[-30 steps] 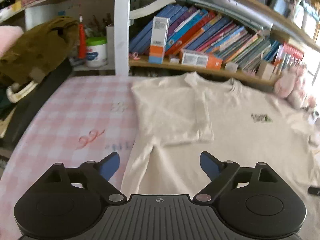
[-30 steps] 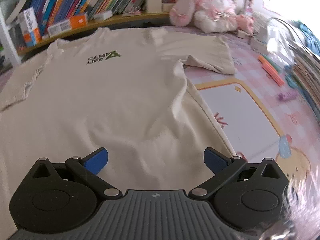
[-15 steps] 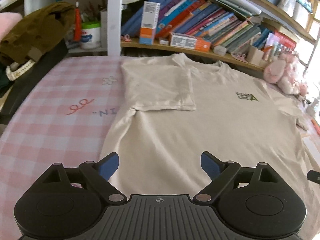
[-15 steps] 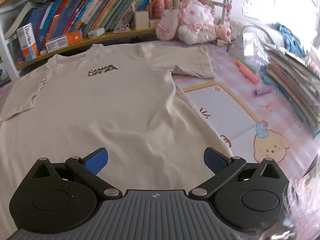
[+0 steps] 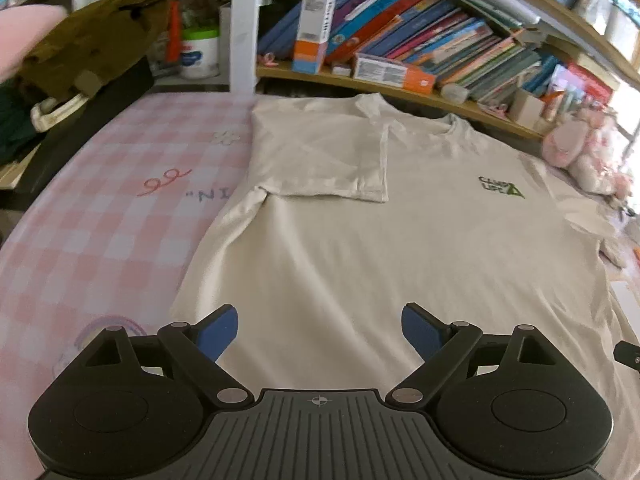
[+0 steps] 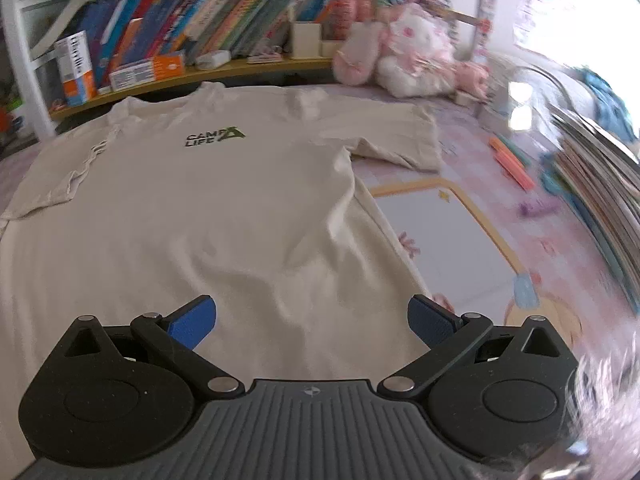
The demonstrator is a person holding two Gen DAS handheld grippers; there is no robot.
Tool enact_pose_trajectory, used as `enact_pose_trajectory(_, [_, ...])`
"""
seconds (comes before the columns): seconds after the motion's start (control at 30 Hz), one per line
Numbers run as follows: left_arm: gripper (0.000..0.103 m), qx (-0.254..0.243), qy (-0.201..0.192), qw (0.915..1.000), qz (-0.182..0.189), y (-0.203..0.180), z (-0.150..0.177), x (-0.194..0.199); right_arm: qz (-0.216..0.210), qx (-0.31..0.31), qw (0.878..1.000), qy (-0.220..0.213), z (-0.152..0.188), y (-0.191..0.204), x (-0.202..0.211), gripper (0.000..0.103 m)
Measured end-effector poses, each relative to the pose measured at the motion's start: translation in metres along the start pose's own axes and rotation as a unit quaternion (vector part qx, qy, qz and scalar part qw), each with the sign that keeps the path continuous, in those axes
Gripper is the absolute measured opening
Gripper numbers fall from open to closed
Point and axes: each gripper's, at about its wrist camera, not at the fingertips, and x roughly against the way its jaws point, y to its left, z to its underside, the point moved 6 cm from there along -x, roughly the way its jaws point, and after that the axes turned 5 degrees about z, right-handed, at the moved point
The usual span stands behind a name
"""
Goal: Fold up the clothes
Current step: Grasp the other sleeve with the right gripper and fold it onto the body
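Note:
A cream T-shirt (image 5: 400, 248) with a small dark and green chest logo lies flat, front up, on a pink checked table cover (image 5: 100, 232). Its left sleeve (image 5: 320, 156) is folded inward over the chest. In the right wrist view the same T-shirt (image 6: 192, 216) shows its other sleeve (image 6: 384, 136) spread out flat to the side. My left gripper (image 5: 320, 334) hovers open above the shirt's lower left part, nothing between its blue pads. My right gripper (image 6: 312, 320) is open over the lower right part, its right pad near the shirt's side edge.
A shelf of books (image 5: 420, 40) and boxes runs behind the shirt. A brown garment (image 5: 88, 52) is heaped at the far left. Pink plush toys (image 6: 404, 56) sit at the back right. A white drawing mat (image 6: 444, 236), orange markers (image 6: 512, 164) and stacked books (image 6: 600, 184) lie to the right.
Both views have drawn back from the shelf, so more of the shirt's lower part now shows. Both grippers stayed open and the shirt has not moved.

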Motion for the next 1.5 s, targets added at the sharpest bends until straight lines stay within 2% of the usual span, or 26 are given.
enact_pose_trajectory(0.2, [0.091, 0.015, -0.002, 0.9989, -0.044, -0.045, 0.014, 0.005, -0.045, 0.016, 0.999, -0.005, -0.024, -0.042, -0.027, 0.103])
enact_pose_trajectory(0.37, [0.091, 0.039, -0.006, 0.9966, -0.073, -0.077, 0.026, 0.006, -0.083, 0.007, 0.997, 0.008, -0.038, -0.078, -0.053, 0.103])
enact_pose_trajectory(0.63, [0.091, 0.015, -0.003, 0.9966, -0.081, -0.111, 0.029, 0.003, -0.126, -0.048, 0.99, 0.038, -0.053, -0.114, -0.082, 0.1])
enact_pose_trajectory(0.8, [0.091, 0.006, 0.011, 0.9975, -0.069, -0.126, 0.03, -0.014, -0.161, -0.102, 0.98, 0.052, -0.067, -0.129, -0.099, 0.081])
enact_pose_trajectory(0.87, [0.091, -0.002, 0.019, 0.9976, -0.067, -0.131, 0.032, -0.018, -0.173, -0.125, 0.975, 0.06, -0.074, -0.135, -0.107, 0.067])
enact_pose_trajectory(0.97, [0.091, -0.017, 0.03, 0.9969, -0.071, -0.138, 0.035, -0.022, -0.203, -0.185, 0.958, 0.085, -0.083, -0.145, -0.124, 0.057])
enact_pose_trajectory(1.13, [0.092, -0.013, 0.038, 0.9956, -0.085, -0.135, 0.037, -0.022, -0.27, -0.309, 0.901, 0.142, -0.089, -0.151, -0.152, 0.055])
enact_pose_trajectory(1.37, [0.092, -0.002, 0.056, 0.9938, -0.096, -0.129, 0.04, -0.026, -0.306, -0.407, 0.848, 0.15, -0.101, -0.147, -0.183, 0.055])
enact_pose_trajectory(1.5, [0.092, -0.002, 0.066, 0.9929, -0.099, -0.126, 0.043, -0.027, -0.276, -0.458, 0.836, 0.12, -0.107, -0.165, -0.193, 0.054])
